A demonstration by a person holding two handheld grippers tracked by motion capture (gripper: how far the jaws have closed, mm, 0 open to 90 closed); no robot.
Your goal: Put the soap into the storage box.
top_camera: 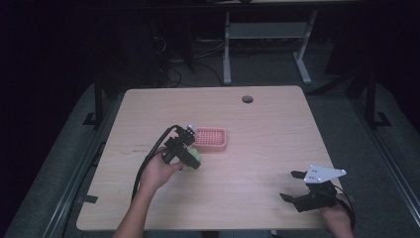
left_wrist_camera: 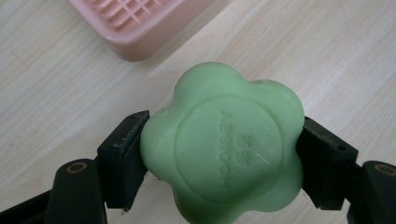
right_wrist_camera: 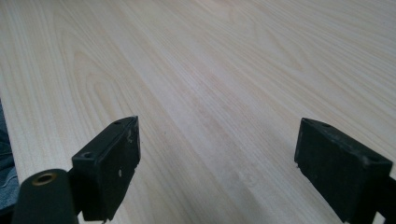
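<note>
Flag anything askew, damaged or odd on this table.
Nothing stands out. The green flower-shaped soap bar sits squarely in the left claw, intact apart from faint surface scratches. The pink slatted plastic soap dish lies flat on the wooden table.

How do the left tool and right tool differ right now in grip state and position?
The left tool is shut on the green soap, beside the pink tray; the right tool is open with nothing between its jaws. In the high view the left tool sits mid-table, while the right tool is near the front right edge. Both are hand-held, with black jaws.
</note>
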